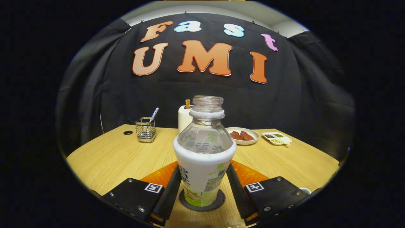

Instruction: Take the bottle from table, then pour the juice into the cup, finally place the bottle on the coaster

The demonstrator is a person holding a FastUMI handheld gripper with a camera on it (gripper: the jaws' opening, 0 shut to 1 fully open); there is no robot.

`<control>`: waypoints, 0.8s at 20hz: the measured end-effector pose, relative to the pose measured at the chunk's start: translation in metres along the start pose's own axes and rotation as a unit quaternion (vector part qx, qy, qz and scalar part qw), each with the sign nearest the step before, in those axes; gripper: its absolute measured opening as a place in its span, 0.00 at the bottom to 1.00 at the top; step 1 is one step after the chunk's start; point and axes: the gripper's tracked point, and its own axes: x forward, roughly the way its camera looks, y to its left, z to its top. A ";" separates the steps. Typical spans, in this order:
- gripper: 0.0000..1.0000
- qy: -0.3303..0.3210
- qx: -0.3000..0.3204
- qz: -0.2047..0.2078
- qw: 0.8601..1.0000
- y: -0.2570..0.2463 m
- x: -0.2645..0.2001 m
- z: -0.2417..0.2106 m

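Where I stand: as the bottle sits upright between my two fingers, my tongs bracket its lower labelled part, one finger on each side.
Grip: both fingers lie right against the label, but I cannot tell whether they press or only touch, so I won't call it a firm hold.
Coaster: the bottle's base rests on a dark round coaster on the table, which looks like the last step of the task nearly done.
Cup: the pale rim at the table's near edge beside my right finger may be the cup; too little of it shows to be sure.
Contents: the clear upper part looks empty and the cap is off, so I judge it light now and easy to tip over.
Handling: thin plastic, I'd guess, which gives under a squeeze; the label sleeve is probably smooth and a bit slippery.
Best hold: low on the labelled body, where I am, not on the tapering shoulder or neck.
Farther off: a white roll stands behind the bottle, a wire holder to one side, a plate of food and a small divided dish to the other.
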 end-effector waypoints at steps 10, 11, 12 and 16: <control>0.96 -0.091 0.037 0.017 0.995 0.035 -0.086 0.075; 0.96 -0.102 0.032 0.023 0.994 0.042 -0.098 0.087; 0.96 -0.108 0.027 0.029 0.993 0.049 -0.109 0.097; 0.96 -0.154 0.034 0.051 0.986 0.077 -0.159 0.139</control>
